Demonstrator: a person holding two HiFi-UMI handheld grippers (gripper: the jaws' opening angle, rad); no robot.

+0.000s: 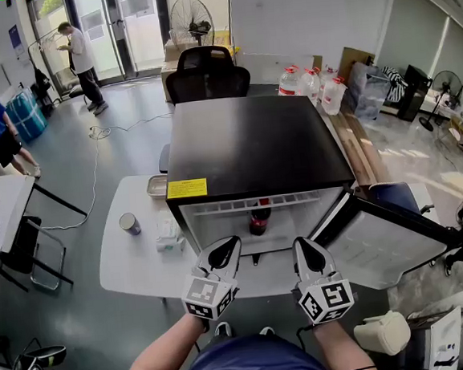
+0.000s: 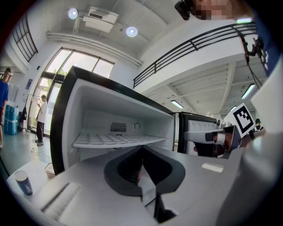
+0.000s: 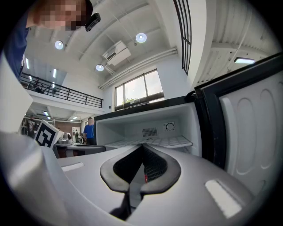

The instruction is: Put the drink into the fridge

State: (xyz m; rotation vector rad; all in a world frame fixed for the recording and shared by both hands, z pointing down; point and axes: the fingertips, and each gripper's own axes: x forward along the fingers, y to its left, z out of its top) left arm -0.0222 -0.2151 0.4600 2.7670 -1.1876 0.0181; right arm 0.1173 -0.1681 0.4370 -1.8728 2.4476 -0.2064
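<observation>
Both clenched empty: left claw (image 1: 233, 243), right claw (image 1: 296, 243) | drink (image 1: 258, 218) partly hidden in fridge (image 1: 251, 138)

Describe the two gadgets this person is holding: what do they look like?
The left gripper and right gripper are pale grey, teardrop-shaped shells with black ribbed pads inside. Each carries a cube printed with black-and-white square markers. The person wears a dark blue top.

Bright even daylight, sharp, fisheye-warped edges
</observation>
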